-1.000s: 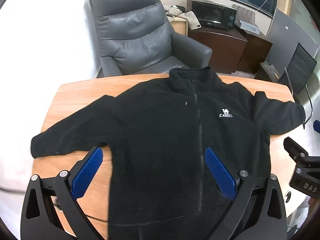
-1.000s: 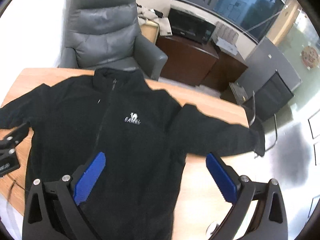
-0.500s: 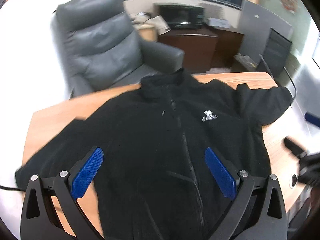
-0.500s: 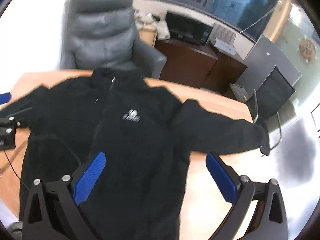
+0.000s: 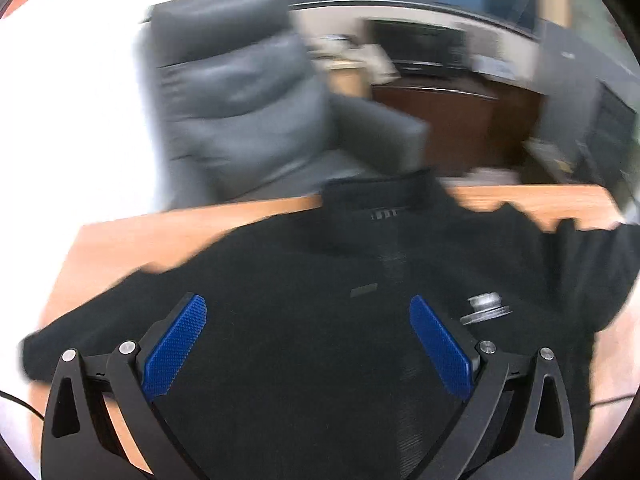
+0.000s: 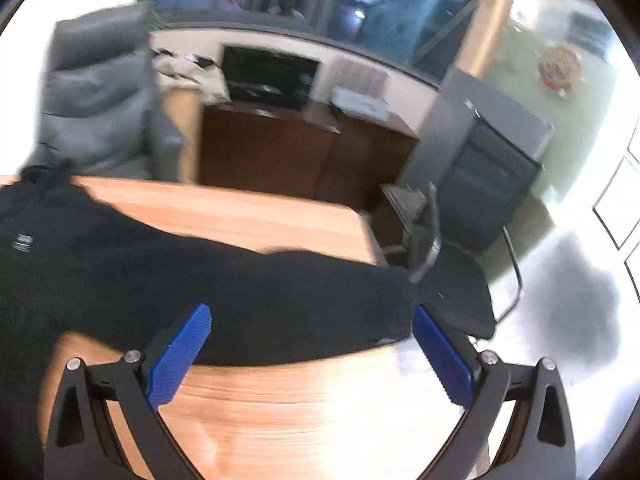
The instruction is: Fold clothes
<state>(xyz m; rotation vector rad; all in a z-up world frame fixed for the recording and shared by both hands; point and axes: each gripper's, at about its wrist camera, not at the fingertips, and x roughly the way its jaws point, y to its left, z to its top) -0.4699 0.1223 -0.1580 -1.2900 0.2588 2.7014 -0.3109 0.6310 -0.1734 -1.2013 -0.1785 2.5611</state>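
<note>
The left claw is spread wide, with nothing between its blue pads. It hangs above the chest of the black jacket, which lies flat on the wooden table with the collar on the far side. The picture is blurred, so the zip and the white logo appear only as smears, and I cannot read the logo. The lower part of the jacket is hidden behind the claw frame. One sleeve reaches to the left table edge; the other one is cut off at the right border.

The right claw is also spread wide and holds nothing. It is above the jacket's sleeve, which lies across the table. The end of the sleeve merges with a dark office chair behind the table edge, so I cannot tell where the cuff stops. The body of the jacket is cut off at the left border.

Behind the table stands a grey armchair, also blurred.
</note>
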